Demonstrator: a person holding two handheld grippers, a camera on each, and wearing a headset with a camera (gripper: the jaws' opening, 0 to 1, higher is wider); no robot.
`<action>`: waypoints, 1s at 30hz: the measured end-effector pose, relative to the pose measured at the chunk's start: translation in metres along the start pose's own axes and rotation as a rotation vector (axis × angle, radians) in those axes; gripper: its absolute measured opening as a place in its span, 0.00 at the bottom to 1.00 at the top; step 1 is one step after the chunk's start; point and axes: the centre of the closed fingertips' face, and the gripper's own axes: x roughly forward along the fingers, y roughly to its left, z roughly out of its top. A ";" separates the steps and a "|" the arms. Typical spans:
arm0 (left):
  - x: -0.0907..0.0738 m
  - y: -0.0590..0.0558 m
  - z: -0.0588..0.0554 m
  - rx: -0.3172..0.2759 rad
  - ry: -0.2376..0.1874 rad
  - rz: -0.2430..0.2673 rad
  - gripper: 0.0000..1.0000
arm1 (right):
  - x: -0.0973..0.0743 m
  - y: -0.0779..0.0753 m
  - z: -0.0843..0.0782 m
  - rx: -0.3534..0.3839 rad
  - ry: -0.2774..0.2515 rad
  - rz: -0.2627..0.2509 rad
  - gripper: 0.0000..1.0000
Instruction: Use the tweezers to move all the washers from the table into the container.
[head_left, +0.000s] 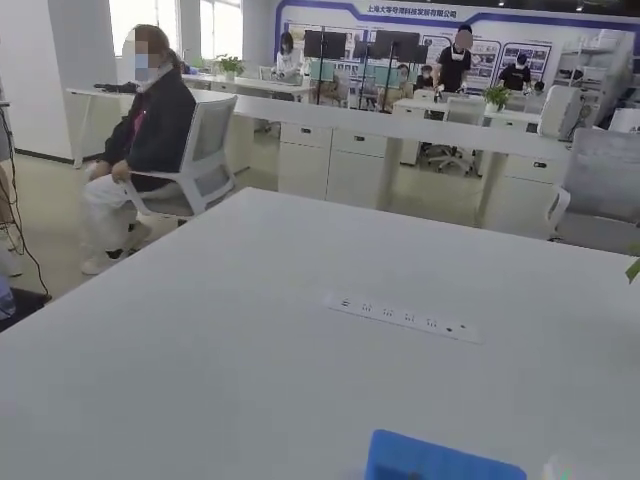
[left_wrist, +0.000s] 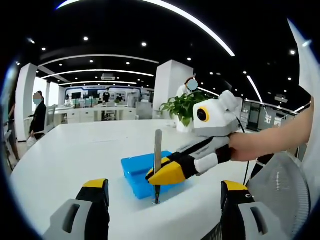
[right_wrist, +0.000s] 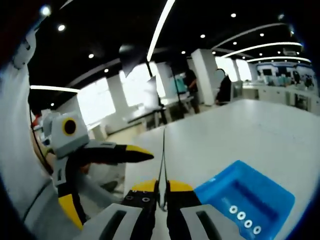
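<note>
In the head view, the white table carries a power strip, and the blue container sits at the lower edge.

In the left gripper view, the left hand-held gripper has its jaws spread wide with nothing between them. The right hand-held gripper pinches the tweezers upright, with the tip down just beside the container.

In the right gripper view, the jaws are pressed together on the tweezers, and four washers lie inside the container.
</note>
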 end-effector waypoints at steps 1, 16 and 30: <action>0.000 0.000 0.000 0.000 0.000 0.000 0.95 | -0.002 -0.006 0.007 0.021 -0.026 -0.016 0.03; 0.000 0.000 -0.003 -0.005 0.012 -0.002 0.93 | -0.001 -0.078 0.020 0.141 -0.101 -0.240 0.04; 0.002 0.001 -0.009 -0.004 0.042 -0.004 0.90 | 0.019 -0.107 -0.021 0.011 0.055 -0.304 0.04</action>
